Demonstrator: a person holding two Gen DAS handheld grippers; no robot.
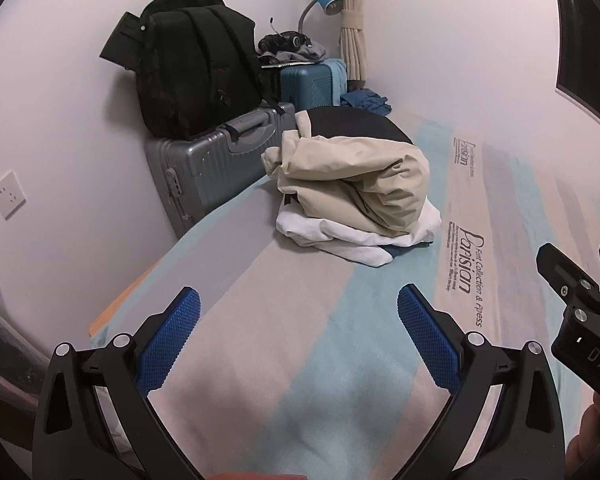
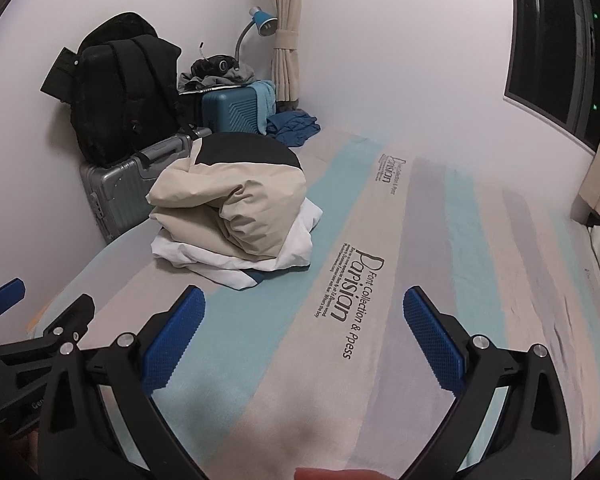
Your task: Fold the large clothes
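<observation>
Both our grippers — left gripper [image 1: 298, 336], right gripper [image 2: 304, 338] — hover spread wide, holding nothing, over the striped bed sheet [image 2: 440, 280]. Ahead lies a soft beige jacket [image 1: 352, 184] atop white clothes [image 1: 340, 236] — we'd pinch its edges.

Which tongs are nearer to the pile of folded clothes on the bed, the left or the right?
Left, though only slightly. The left tongs sit almost straight in front of the pile of folded clothes; the right tongs are offset to its right, over the printed lettering. Both are open and empty.

The blue garment [image 2: 260, 274] lies mostly hidden under the folded pile [image 2: 236, 216]; small sheet print [image 2: 332, 284] unreadable
</observation>
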